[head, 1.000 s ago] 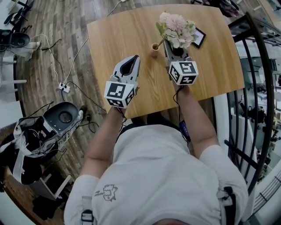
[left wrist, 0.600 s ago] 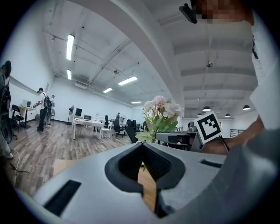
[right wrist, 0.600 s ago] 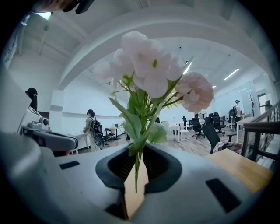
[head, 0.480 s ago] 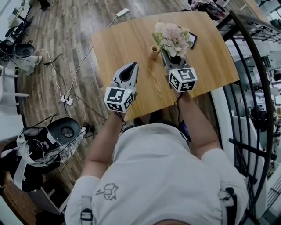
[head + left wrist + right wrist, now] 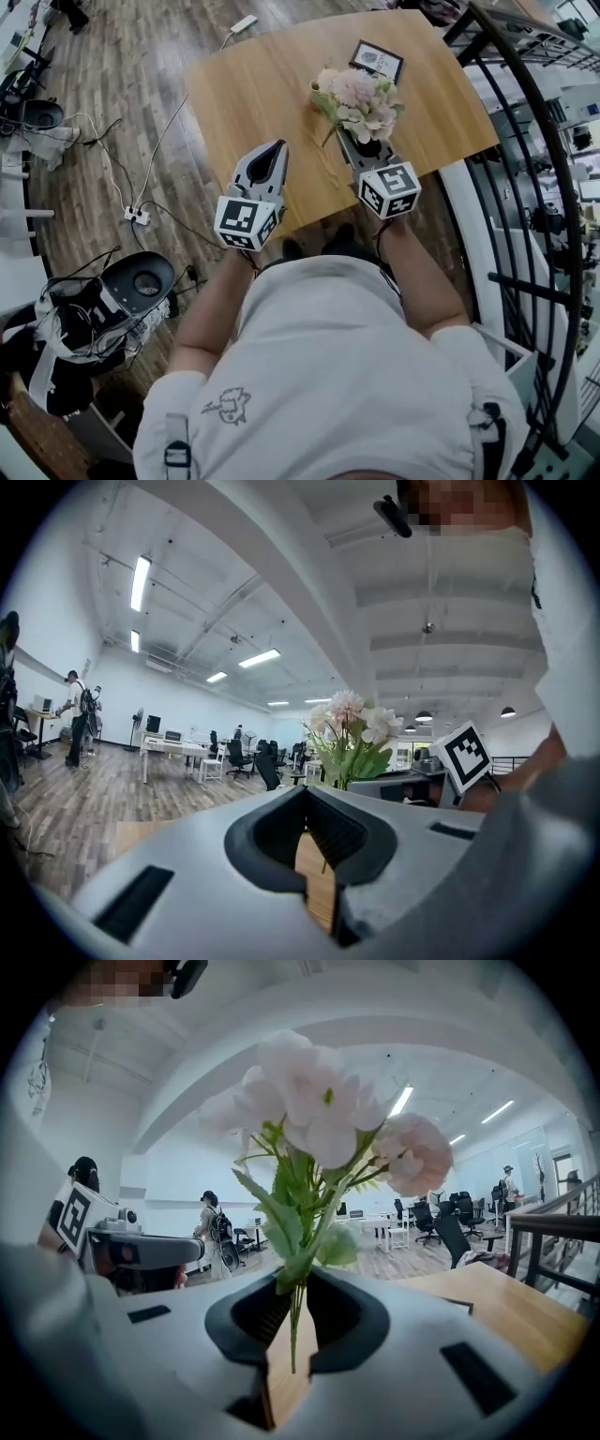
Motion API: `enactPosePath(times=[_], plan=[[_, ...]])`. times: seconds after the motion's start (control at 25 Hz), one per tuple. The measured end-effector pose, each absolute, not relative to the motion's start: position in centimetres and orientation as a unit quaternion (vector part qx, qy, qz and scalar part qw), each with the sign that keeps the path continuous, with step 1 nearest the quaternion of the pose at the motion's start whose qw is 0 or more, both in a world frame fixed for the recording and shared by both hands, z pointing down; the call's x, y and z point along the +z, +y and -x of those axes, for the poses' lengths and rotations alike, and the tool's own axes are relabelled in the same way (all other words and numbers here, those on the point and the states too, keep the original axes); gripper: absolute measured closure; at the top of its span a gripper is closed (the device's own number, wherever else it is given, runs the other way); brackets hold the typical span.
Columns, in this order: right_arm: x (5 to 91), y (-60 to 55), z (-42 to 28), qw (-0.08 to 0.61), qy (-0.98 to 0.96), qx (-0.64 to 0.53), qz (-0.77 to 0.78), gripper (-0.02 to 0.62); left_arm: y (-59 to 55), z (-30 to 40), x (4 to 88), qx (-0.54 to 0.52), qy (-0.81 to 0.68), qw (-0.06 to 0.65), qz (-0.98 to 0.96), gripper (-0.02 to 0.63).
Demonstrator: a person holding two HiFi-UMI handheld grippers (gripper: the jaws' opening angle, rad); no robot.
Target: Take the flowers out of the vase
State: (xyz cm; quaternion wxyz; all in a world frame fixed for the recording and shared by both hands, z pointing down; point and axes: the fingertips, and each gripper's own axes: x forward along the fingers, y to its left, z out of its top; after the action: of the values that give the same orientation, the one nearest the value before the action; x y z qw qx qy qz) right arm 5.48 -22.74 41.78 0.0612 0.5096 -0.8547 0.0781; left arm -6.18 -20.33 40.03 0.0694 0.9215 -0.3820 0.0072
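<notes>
1. The flowers [image 5: 361,94] [image 5: 319,1119] are no longer covering the picture frame [image 5: 377,61] at upper centre.
2. The right gripper [image 5: 354,148] [image 5: 292,1283] is clamping their stems, ends hanging free above the table [image 5: 253,84].
3. The left gripper [image 5: 277,147] [image 5: 305,794], jaws together, is hovering at centre left.

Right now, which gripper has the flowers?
The right gripper: its jaws pinch the stems of the flowers. The left gripper is shut on nothing.

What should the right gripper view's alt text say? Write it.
The right hand-held gripper is shut on the stems of a bunch of pale pink flowers rising above its jaws. A wooden table lies below, an office behind.
</notes>
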Motion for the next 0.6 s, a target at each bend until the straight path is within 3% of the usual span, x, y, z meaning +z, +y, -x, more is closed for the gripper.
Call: enactPosePath(times=[0.6], plan=[[40.7,-17.3,-13.2,0.059,-0.902,0.072,-0.421,0.54,-15.7,-2.0,40.5,0.0,-0.445,0.086,-0.891,0.601]])
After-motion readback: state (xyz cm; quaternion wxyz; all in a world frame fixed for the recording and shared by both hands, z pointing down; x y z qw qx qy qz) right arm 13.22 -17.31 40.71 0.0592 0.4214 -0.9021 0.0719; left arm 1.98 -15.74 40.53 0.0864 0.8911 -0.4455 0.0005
